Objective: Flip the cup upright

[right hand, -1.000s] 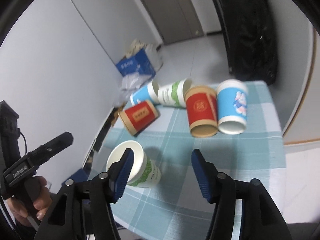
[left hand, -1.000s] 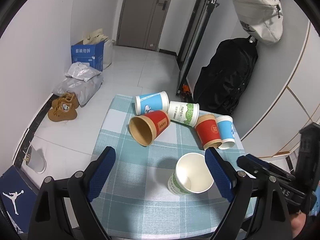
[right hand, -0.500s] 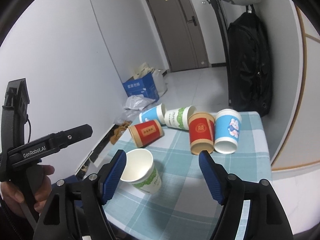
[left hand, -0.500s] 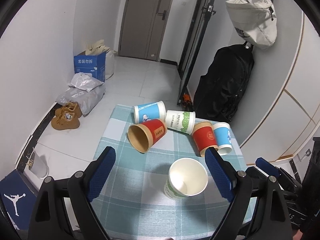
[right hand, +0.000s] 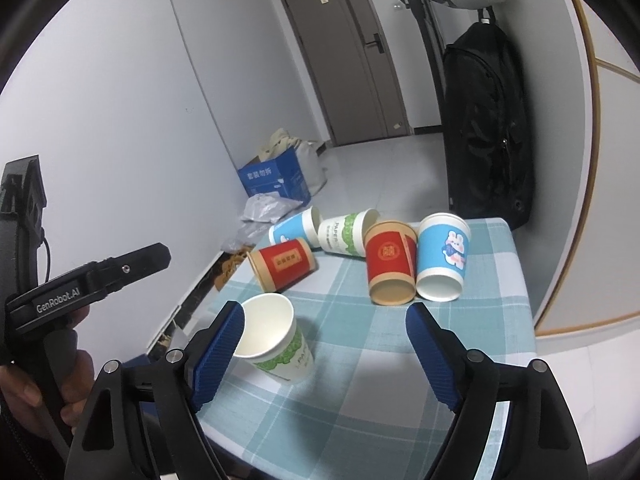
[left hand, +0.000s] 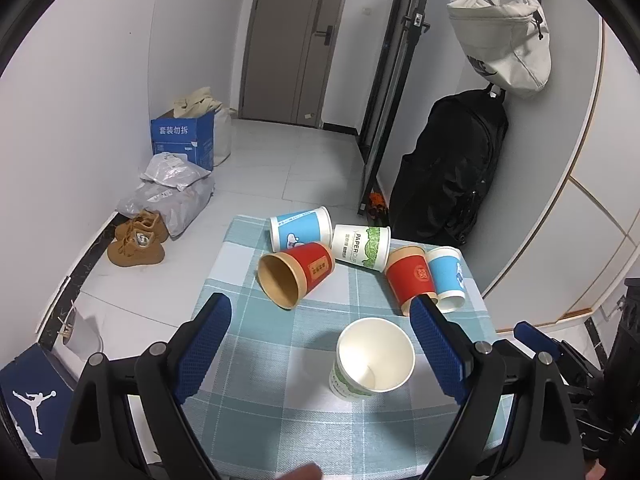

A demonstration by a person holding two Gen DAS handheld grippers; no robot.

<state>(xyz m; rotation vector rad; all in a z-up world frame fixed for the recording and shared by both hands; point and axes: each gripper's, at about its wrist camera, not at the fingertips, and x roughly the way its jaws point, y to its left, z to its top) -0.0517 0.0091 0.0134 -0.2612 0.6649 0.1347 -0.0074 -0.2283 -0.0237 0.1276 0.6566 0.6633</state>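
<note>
**Cup with green print stands upright on the checked cloth, both grippers spread and empty**

Cup with green print stands mouth up on the near part of the table, which is covered by a pale blue and white checked cloth. Its white inside is empty.

The left gripper is held above the near edge of the table with its blue-padded fingers wide apart and nothing between them; in the left wrist view the upright cup shows just inside the right-hand finger, and whether the two touch cannot be told. The right gripper is likewise spread wide and holds nothing; in its view the cup sits just behind the left-hand pad, overlapped by it. The person's left hand grips the handle of the left gripper at the left edge of that view.

Five other cups lie on their sides farther back, clustered together. A red cup with a kraft interior points its mouth towards the near left. Behind it lies a blue and white cup, and next to that a white and green cup. A second red cup and a blue rabbit cup lie side by side, touching, mouths towards the near edge.

On the floor beyond are a blue box, grey parcels and brown shoes. A black backpack leans at the right wall under a hanging pale bag.
</note>
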